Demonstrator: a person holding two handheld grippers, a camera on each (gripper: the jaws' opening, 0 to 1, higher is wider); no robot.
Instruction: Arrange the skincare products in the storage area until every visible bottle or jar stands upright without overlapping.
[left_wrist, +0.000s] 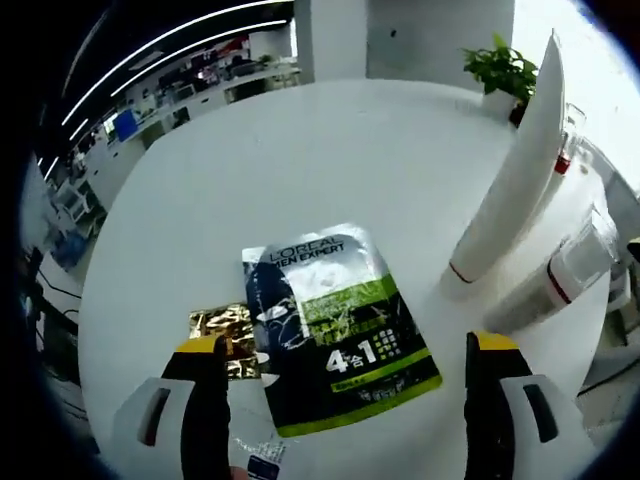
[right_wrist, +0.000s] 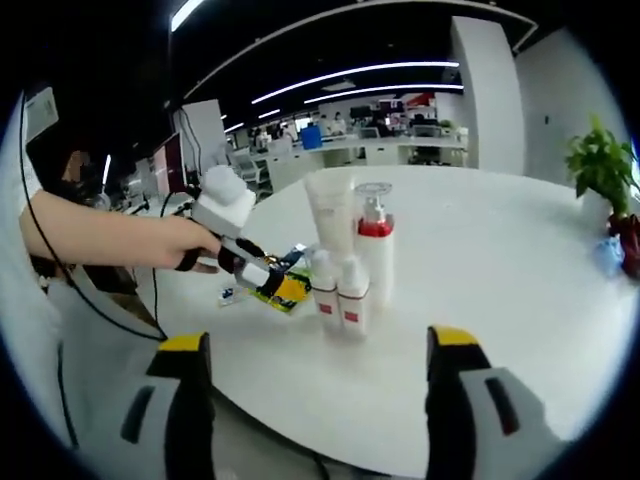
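Glossy flat sachet (left_wrist: 340, 330), gold foil packet (left_wrist: 225, 335), tapered white tube (left_wrist: 515, 170)

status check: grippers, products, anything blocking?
Left gripper open above flat dark-green sachet. Right gripper open, empty. White bottles upright, clustered. Nothing blocking.

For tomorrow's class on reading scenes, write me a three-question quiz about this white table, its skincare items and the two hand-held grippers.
1. True or false: the dark sachet lies flat on the table.
2. The tall white tube is: A lying down, B standing, C held.
3. What colour is the pump bottle's collar?

Key: 1 true. 2 B. 3 red. Both the left hand-held gripper and the right hand-held gripper are open and hold nothing.
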